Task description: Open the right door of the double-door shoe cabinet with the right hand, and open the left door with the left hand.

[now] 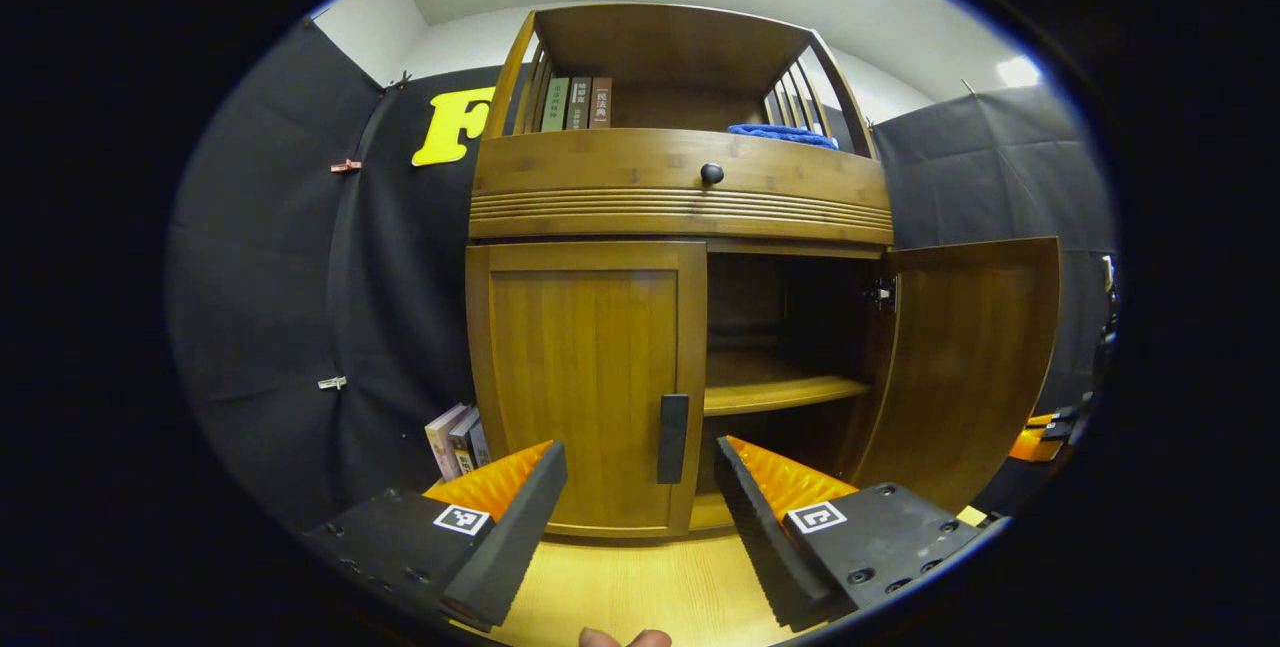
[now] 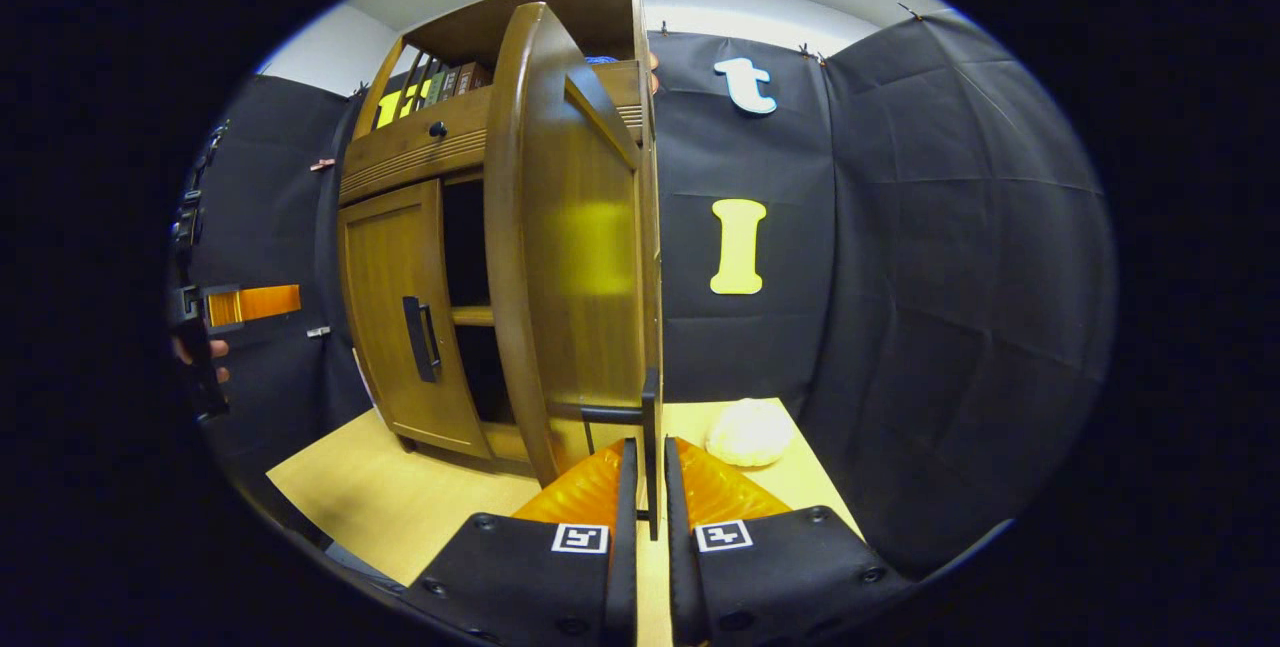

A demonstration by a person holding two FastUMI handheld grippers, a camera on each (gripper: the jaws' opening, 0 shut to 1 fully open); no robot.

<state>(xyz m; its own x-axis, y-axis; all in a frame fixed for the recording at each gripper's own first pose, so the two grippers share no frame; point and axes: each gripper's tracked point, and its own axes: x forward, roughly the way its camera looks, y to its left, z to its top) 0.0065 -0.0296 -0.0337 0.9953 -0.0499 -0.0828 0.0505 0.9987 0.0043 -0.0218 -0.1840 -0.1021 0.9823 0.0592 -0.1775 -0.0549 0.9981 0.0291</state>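
Black cloth walls enclose the booth, and on its pale wooden floor [image 1: 640, 587] the shoe cabinet [image 1: 680, 197] is seen with the right door [image 1: 965, 367] already swung wide to 3 o'clock in the left gripper view, so half the task is judged done; the left door [image 1: 585, 382] remains shut. The right gripper [image 2: 648, 487] is closed narrowly on the right door handle [image 2: 648, 447], while the left gripper [image 1: 640, 497] is held wide apart, just short of the left door handle [image 1: 672, 438] at its 12 o'clock. Open floor lies before the left door for its swing, though some books [image 1: 455, 439] at 9 o'clock beside the cabinet and a pale bundle [image 2: 748, 432] near the right door's edge are noted.
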